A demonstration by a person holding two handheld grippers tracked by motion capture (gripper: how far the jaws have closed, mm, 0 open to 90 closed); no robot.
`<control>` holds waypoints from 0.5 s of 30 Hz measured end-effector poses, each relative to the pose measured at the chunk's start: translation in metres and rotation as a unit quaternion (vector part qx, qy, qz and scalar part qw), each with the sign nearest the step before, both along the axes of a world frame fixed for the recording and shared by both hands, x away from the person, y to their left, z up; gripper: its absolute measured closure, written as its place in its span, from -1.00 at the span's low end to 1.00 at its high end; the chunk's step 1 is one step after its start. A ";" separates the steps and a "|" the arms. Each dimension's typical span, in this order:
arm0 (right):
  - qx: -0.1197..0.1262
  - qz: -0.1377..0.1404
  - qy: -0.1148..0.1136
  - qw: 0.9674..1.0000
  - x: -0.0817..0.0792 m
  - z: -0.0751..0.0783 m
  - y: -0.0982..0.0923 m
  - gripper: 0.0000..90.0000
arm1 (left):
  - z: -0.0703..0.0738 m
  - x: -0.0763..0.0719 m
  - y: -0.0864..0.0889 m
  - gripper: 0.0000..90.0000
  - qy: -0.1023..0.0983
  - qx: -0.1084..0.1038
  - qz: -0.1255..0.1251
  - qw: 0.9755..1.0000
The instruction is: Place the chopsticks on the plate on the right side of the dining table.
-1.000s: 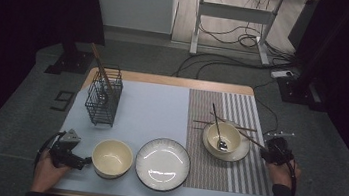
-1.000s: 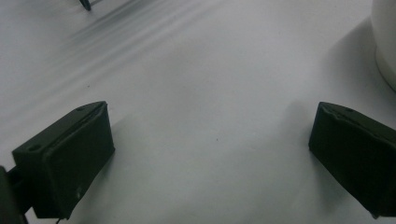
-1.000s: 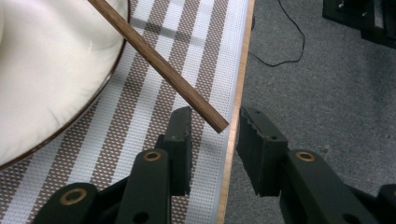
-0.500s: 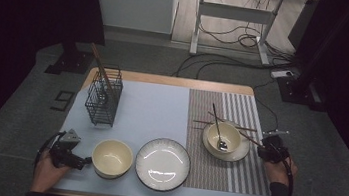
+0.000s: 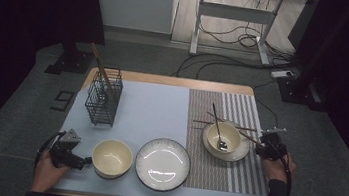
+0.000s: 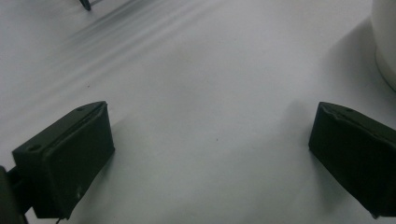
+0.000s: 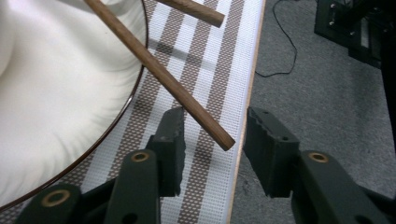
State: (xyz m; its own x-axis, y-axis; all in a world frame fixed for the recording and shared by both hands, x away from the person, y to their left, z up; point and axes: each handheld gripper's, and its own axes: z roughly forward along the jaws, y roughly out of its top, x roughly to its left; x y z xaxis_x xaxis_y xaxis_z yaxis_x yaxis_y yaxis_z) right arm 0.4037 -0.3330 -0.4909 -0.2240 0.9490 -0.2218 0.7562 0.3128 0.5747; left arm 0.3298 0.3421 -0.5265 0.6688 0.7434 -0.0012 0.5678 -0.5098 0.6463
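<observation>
Between the two black jaws of the right gripper (image 7: 212, 154) lies the tip of a brown wooden chopstick (image 7: 159, 74); the jaws have just been opening and stand partly apart, their pads clear of the wood, so nothing is gripped. That chopstick slants across the rim of the cream saucer with a dark edge (image 7: 60, 116), its free end over the brown-and-white striped woven placemat (image 7: 196, 70), close to the table's edge. A second wooden chopstick (image 7: 191, 10) lies farther off over the same stripes. Propped on the rim this way, the ends sit raised off the mat, which probably makes them easy to pinch from the side.

From the high view, the saucer carries a cream bowl (image 5: 224, 136) with a metal spoon (image 5: 218, 128) leaning in it. Left of the mat sit a white ribbed plate (image 5: 162, 163) and a second cream bowl (image 5: 111, 158), then a black wire cutlery basket (image 5: 103, 102) with sticks standing in it, likely the chopsticks' destination. The left gripper (image 6: 210, 154) rests wide open over the pale blue mat (image 6: 201, 70), holding nothing.

No brand, label or writing can be read.
</observation>
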 end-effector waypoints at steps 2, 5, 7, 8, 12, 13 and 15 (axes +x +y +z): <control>-0.003 -0.002 0.001 1.000 0.001 0.000 0.000 0.27 | 0.000 0.000 0.000 -1.00 0.000 0.000 0.000 1.000; -0.001 -0.005 0.002 1.000 0.003 -0.001 -0.001 0.27 | 0.000 0.000 0.000 -1.00 0.000 0.000 0.000 1.000; -0.001 -0.008 0.004 1.000 0.005 -0.001 -0.003 0.29 | 0.000 0.000 0.000 -1.00 0.000 0.000 0.000 1.000; -0.001 -0.009 0.003 1.000 0.005 -0.002 -0.003 0.29 | 0.000 0.000 0.000 -1.00 0.000 0.000 0.000 1.000; 0.002 -0.015 0.002 1.000 0.008 -0.002 -0.006 0.30 | 0.000 0.000 0.000 -1.00 0.000 0.000 0.000 1.000; 0.003 -0.017 0.003 1.000 0.008 -0.002 -0.007 0.30 | 0.000 0.000 0.000 -1.00 0.000 0.000 0.000 1.000; 0.005 -0.019 0.003 1.000 0.009 -0.002 -0.009 0.31 | 0.000 0.000 0.000 -1.00 0.000 0.000 0.000 1.000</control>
State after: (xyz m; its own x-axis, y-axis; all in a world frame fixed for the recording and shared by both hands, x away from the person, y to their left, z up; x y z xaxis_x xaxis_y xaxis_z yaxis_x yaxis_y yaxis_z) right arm 0.4132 -0.3416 -0.4927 -0.1886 0.9589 -0.2118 0.7711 0.2781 0.5727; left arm 0.3298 0.3421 -0.5264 0.6689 0.7433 -0.0013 0.5679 -0.5099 0.6462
